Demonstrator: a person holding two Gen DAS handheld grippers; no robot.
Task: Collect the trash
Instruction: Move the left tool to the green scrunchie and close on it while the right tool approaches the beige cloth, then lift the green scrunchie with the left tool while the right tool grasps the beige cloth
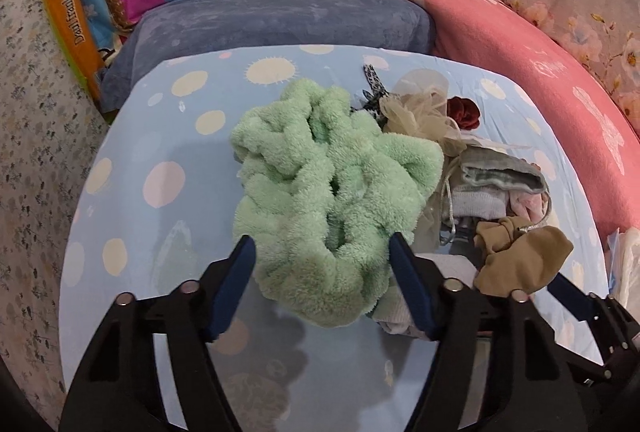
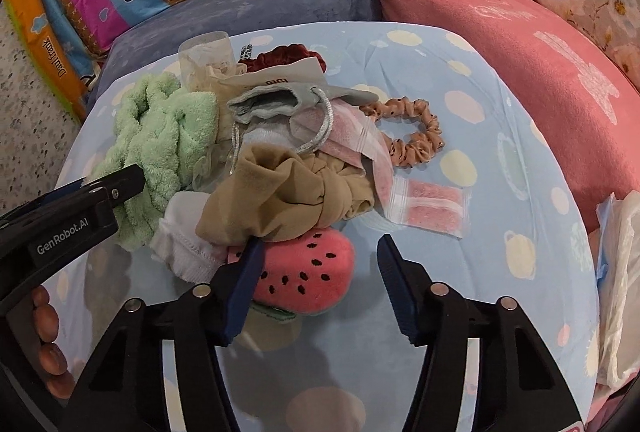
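Heap of soft items on a blue spotted table cover (image 2: pixel 460 312), centre to 10 o'clock in the right wrist view.
- Mint fluffy towel (image 1: pixel 328 200): left part of heap; lies between the spread fingers of the left gripper (image 1: pixel 322 244). Whether the pads press it cannot be told.
- Watermelon plush (image 2: pixel 308 272): near edge of heap; right gripper (image 2: pixel 318 246) spread around it, left pad touching, right pad clear.
- Tan cloth (image 2: pixel 280 196): 12 o'clock of plush, overlapping it.
- Grey drawstring pouch (image 2: pixel 276 100): mouth open, contents unclear.
- Clear zip bag (image 2: pixel 428 208): holds pink material; 2 o'clock of plush.
- Pink dotted scrunchie (image 2: pixel 416 136): 1 o'clock, beside heap.
- Dark red scrunchie (image 2: pixel 280 58): far edge.
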